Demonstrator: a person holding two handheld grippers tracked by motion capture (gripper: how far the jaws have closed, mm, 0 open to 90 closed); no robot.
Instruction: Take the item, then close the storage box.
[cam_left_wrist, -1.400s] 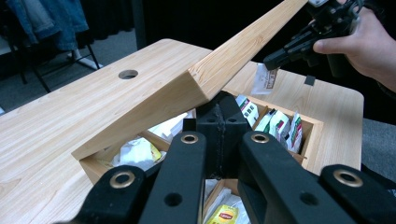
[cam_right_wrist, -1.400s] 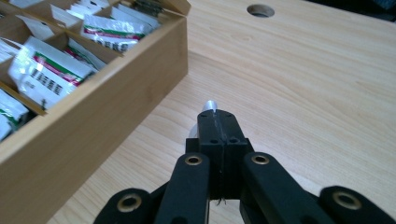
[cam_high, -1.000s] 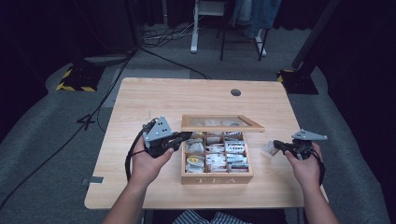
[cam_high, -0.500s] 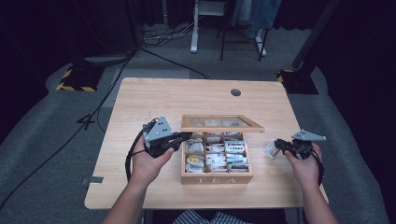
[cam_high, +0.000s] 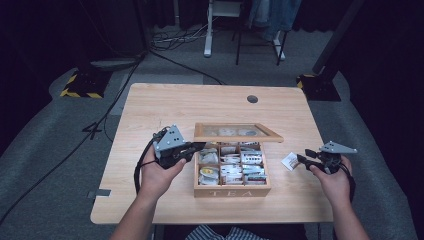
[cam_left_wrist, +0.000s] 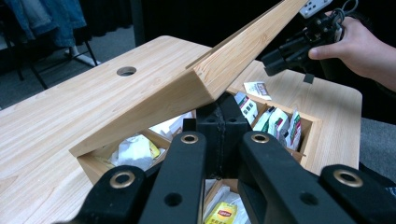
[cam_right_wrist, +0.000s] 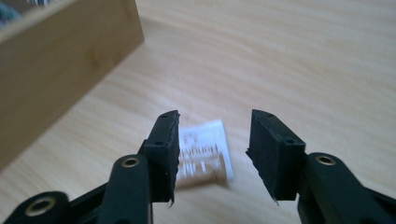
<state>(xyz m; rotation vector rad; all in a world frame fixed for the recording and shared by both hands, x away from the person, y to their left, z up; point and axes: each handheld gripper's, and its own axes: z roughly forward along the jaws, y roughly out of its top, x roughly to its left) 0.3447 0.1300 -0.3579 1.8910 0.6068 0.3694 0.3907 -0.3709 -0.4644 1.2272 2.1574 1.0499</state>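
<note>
One tea box (cam_high: 232, 189) is sitting open; the left gripper (cam_high: 199, 146), jaws pressed together, is propping its lid (cam_high: 237, 133). The right gripper (cam_high: 301, 159), jaws just spreading, is hovering over one packet (cam_right_wrist: 205, 154).

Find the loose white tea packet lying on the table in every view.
High view: tea packet on the table, right of the tea box, just before the right gripper.
Left gripper view: upper right, beyond the box.
Right gripper view: bottom centre, between open jaws.
Shared landmark: the tea box.
</note>
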